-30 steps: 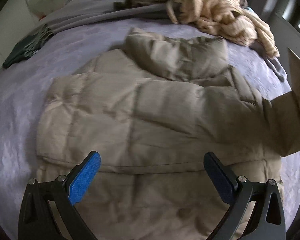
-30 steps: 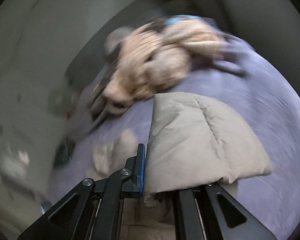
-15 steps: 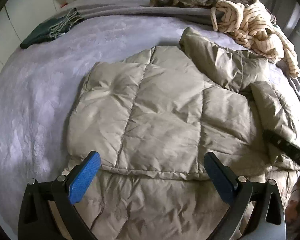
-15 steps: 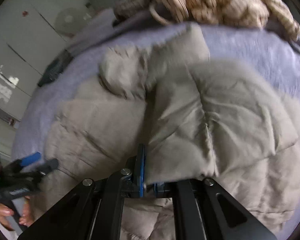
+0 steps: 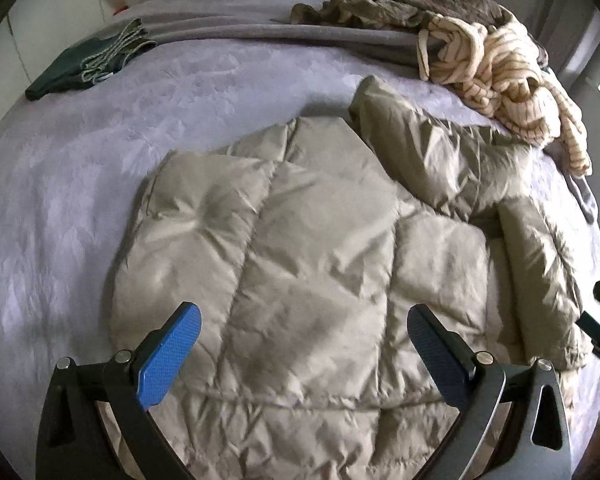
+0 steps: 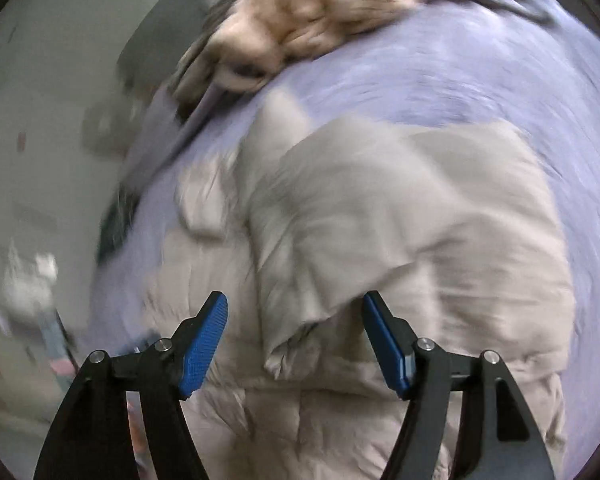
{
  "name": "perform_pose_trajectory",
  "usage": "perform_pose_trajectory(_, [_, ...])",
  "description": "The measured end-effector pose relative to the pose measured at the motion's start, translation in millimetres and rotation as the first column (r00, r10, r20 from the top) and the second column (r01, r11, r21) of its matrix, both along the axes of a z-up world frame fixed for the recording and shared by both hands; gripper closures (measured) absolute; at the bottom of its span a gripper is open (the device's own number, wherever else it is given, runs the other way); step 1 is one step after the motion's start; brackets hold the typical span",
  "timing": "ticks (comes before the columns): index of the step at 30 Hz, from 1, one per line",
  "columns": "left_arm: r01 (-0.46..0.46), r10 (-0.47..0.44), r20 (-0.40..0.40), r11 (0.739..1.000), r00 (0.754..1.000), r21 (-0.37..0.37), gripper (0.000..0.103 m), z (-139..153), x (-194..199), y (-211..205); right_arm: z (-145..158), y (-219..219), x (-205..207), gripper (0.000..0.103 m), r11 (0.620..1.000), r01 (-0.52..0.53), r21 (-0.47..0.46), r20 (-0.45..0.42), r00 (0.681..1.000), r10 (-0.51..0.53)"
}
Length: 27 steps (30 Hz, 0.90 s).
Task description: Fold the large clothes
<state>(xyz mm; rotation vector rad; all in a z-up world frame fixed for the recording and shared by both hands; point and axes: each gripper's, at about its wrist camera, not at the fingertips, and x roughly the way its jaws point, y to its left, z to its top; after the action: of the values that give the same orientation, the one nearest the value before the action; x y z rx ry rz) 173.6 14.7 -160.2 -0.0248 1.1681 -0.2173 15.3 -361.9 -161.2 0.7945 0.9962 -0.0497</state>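
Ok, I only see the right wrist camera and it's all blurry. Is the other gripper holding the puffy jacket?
Observer: No, the left gripper is open over the jacket, with nothing pinched in it.
Operator: What's the fuzzy cream pile behind?
Observer: A cream striped garment, bunched up near the bed's far side.
Operator: And the dark blob on my left?
Observer: A dark green cloth, lying on the purple bedcover, apart from the jacket.
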Motion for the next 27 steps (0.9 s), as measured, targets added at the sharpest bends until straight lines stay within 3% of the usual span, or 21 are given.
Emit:
perform_pose_trajectory(2, [-0.011,0.011,-0.003,1.0,1.0,-0.019,0.0,1,4,5,-9,-24,0,0.03,0.988,0.12,0.1,-0.005,0.993,-0.12])
perform_pose_trajectory(3, [-0.014,0.014,-0.002,1.0,1.0,-0.028,0.0,2,5,9,-12,-32,2,0.037,0.978,0.159,0.134,-0.008,0.987,-0.16])
perform_pose_trajectory(4, [-0.016,0.016,0.0,0.999,1.0,-0.033,0.0,2,5,12,-14,-38,4,0.047,0.966,0.198,0.163,-0.006,0.98,-0.2])
perform_pose_trajectory(5, [-0.02,0.02,0.003,0.999,1.0,-0.035,0.0,3,6,15,-14,-40,8,0.075,0.962,0.222,0.158,-0.011,0.975,-0.223])
perform_pose_trajectory(6, [-0.026,0.026,0.003,0.999,1.0,-0.036,0.0,3,6,20,-8,-38,13,0.088,0.966,0.221,0.133,-0.008,0.975,-0.222])
perform_pose_trajectory(8, [-0.04,0.04,-0.005,0.998,0.999,-0.053,0.0,3,7,28,6,-19,30,0.092,0.987,0.144,0.068,0.042,0.988,-0.147])
perform_pose_trajectory(10, [-0.055,0.054,-0.02,0.993,0.998,-0.103,0.0,2,8,39,21,9,45,0.093,1.0,0.028,-0.008,0.09,0.996,-0.027])
perform_pose_trajectory(13, [-0.078,0.072,-0.039,0.98,0.997,-0.182,0.0,4,9,52,35,68,66,0.093,0.978,-0.164,-0.13,0.118,0.977,0.179])
perform_pose_trajectory(18, [-0.093,0.072,-0.072,0.934,0.995,-0.346,0.0,8,11,64,15,162,76,0.091,0.863,-0.416,-0.287,0.02,0.898,0.44])
perform_pose_trajectory(19, [-0.085,0.061,-0.076,0.926,0.995,-0.368,0.0,9,12,63,9,172,77,0.089,0.843,-0.448,-0.298,-0.011,0.885,0.466])
perform_pose_trajectory(20, [-0.073,0.045,-0.081,0.918,0.996,-0.391,0.0,9,12,61,1,183,75,0.078,0.82,-0.487,-0.303,-0.053,0.867,0.495])
perform_pose_trajectory(21, [-0.064,0.033,-0.083,0.914,0.996,-0.401,0.0,8,13,59,-5,189,72,0.059,0.807,-0.511,-0.296,-0.082,0.855,0.511])
perform_pose_trajectory(23, [-0.042,0.006,-0.088,0.909,0.996,-0.415,0.0,7,14,50,-11,188,61,0.042,0.809,-0.524,-0.265,-0.101,0.85,0.517])
perform_pose_trajectory(27, [-0.007,-0.054,-0.123,0.893,0.991,-0.45,0.0,-2,18,29,-14,148,29,0.042,0.864,-0.472,-0.174,-0.104,0.881,0.461])
